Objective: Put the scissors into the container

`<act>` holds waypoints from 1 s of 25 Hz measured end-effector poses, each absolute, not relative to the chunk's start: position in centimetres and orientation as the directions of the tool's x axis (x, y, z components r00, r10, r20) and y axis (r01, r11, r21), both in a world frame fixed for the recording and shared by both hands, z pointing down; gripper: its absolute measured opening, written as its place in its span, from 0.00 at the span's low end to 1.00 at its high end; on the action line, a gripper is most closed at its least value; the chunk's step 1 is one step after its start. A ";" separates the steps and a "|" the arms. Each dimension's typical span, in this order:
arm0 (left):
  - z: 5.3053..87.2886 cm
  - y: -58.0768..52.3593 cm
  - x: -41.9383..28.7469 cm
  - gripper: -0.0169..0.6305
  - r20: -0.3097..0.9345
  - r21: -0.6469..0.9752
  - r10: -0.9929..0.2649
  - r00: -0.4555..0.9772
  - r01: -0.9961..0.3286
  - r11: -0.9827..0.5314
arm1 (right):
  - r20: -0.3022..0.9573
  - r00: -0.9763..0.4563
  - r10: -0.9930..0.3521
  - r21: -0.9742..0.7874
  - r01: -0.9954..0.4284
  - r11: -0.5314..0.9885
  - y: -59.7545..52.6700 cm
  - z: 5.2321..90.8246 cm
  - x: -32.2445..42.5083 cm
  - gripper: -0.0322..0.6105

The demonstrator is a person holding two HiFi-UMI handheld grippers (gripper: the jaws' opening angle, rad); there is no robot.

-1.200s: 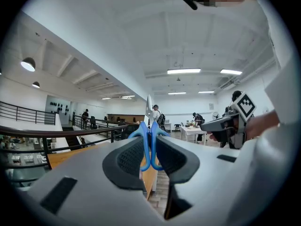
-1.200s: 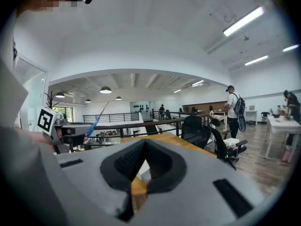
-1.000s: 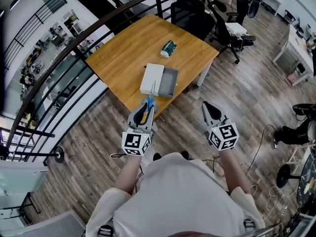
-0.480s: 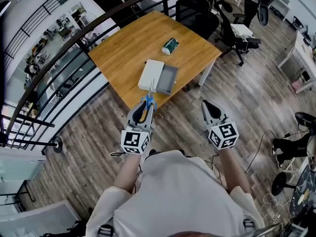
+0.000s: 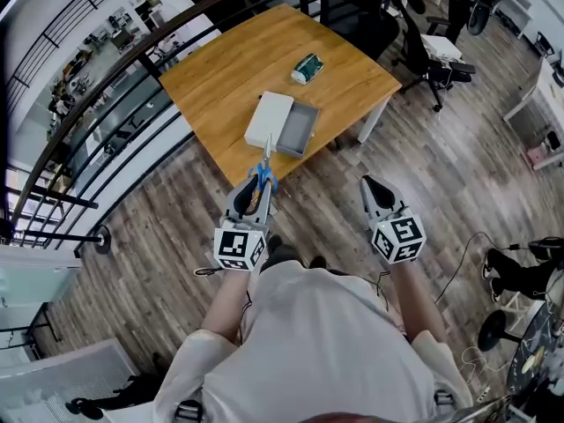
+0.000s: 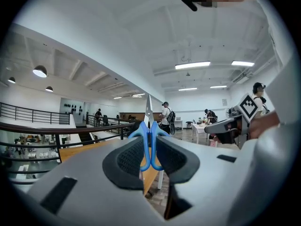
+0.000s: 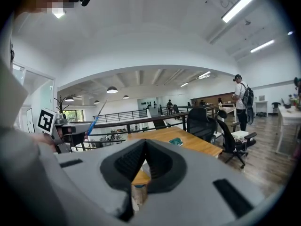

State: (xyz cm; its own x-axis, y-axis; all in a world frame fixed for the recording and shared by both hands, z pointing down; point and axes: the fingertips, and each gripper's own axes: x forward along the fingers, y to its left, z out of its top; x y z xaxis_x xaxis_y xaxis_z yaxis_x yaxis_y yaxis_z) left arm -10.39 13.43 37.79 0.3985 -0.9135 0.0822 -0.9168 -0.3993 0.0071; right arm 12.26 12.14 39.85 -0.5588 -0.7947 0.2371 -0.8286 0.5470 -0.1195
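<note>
Blue-handled scissors (image 5: 264,175) (image 6: 149,140) are clamped by the handles in my left gripper (image 5: 260,186) (image 6: 149,150), with the blades pointing up and forward. They hang in the air just short of the table's near corner. The container, an open grey box (image 5: 298,131) with a white lid (image 5: 268,119) beside it, lies on the wooden table (image 5: 238,60) ahead of the scissors. My right gripper (image 5: 368,186) (image 7: 144,149) is shut with nothing in it, held level with the left one over the floor. In the right gripper view the scissors (image 7: 96,117) show at the left.
A teal packet (image 5: 307,68) (image 7: 176,141) lies on the table's far side. A black railing (image 5: 115,86) runs along the left of the table. Office chairs (image 5: 357,16) stand behind it. People stand in the background; wood floor lies below me.
The table and box have drifted a little upward in the head view. Both grippers keep their pose, and the scissors stay clamped in the left one.
</note>
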 end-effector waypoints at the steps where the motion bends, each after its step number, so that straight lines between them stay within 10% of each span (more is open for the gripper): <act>1: 37.9 13.2 -10.4 0.15 0.085 0.008 -0.913 0.398 -0.917 -0.399 | 0.240 -0.558 -0.794 -0.122 -0.829 0.546 11.9 40.0 12.3 0.05; 25: 42.2 -5.0 -14.1 0.14 0.152 0.051 -0.838 0.524 -0.851 -0.523 | 0.337 -0.475 -0.813 -0.105 -0.877 0.469 -3.1 44.3 6.6 0.05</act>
State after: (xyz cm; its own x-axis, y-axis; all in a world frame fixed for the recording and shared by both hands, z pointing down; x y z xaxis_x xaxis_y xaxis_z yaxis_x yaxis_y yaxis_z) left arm -14.10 -4.97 42.24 0.5241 -0.8380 0.1520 -0.8509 -0.5229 0.0512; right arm 6.55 -3.06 44.27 -0.4749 -0.8128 0.3374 -0.8771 0.4687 -0.1054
